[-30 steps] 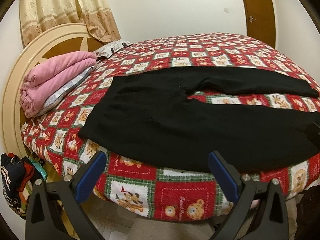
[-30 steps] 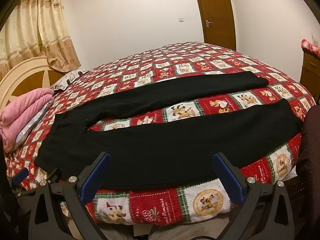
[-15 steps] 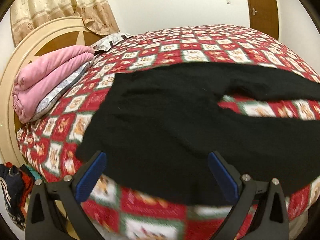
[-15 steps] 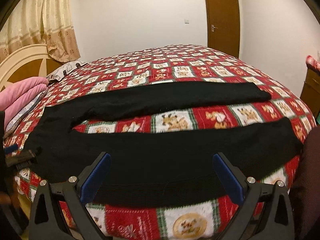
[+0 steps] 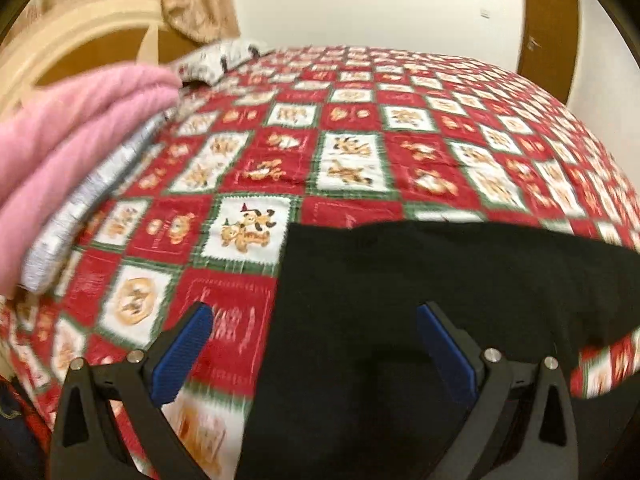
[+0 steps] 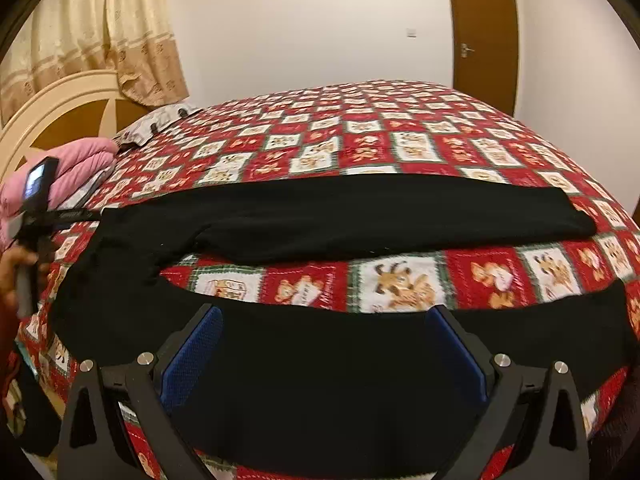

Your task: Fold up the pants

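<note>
Black pants lie flat on the bed, waist at the left, both legs running right with a gap between them. My right gripper is open, low over the near leg. My left gripper is open over the waist end of the pants, its left finger above the bedspread and its right finger above the black cloth. The left gripper's body also shows at the far left of the right wrist view, beside the waist.
The bed has a red checked bedspread with bear prints. Folded pink blankets and a grey pillow lie by the cream headboard on the left. A brown door stands at the back right.
Both grippers have moved forward and down toward the pants. The left one has swung left to the waist edge. Both stay open.
</note>
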Demonstrator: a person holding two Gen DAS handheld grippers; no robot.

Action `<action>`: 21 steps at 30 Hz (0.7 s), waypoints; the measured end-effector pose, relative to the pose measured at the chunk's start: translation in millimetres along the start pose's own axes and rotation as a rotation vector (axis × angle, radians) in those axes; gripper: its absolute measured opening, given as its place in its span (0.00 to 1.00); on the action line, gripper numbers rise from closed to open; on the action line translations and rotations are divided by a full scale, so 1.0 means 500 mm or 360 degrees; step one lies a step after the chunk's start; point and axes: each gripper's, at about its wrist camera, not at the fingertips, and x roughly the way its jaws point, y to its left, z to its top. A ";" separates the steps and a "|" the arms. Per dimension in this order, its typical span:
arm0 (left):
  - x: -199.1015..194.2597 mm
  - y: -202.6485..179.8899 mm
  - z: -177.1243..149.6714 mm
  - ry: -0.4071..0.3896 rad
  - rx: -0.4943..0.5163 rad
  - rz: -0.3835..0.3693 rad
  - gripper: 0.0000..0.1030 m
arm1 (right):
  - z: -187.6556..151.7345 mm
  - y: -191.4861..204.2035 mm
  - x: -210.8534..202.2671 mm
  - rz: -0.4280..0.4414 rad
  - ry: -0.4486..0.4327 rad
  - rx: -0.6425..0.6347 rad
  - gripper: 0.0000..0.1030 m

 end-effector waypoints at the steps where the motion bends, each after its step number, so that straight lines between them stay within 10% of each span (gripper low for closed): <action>1: 0.022 0.008 0.011 0.0027 -0.0037 -0.0020 1.00 | 0.005 0.005 0.006 0.0015 0.0006 -0.0010 0.99; 7: 0.124 0.028 0.034 0.0218 -0.0177 -0.0249 0.76 | 0.038 0.016 0.045 0.0060 0.0078 -0.0087 0.99; 17: 0.156 0.011 0.050 0.0118 -0.0004 -0.0188 0.77 | 0.214 0.014 0.193 0.0109 0.0108 -0.0591 0.97; 21: 0.152 0.010 0.058 0.0092 0.0007 -0.0189 0.60 | 0.262 0.005 0.319 0.0084 0.0290 -0.0780 0.84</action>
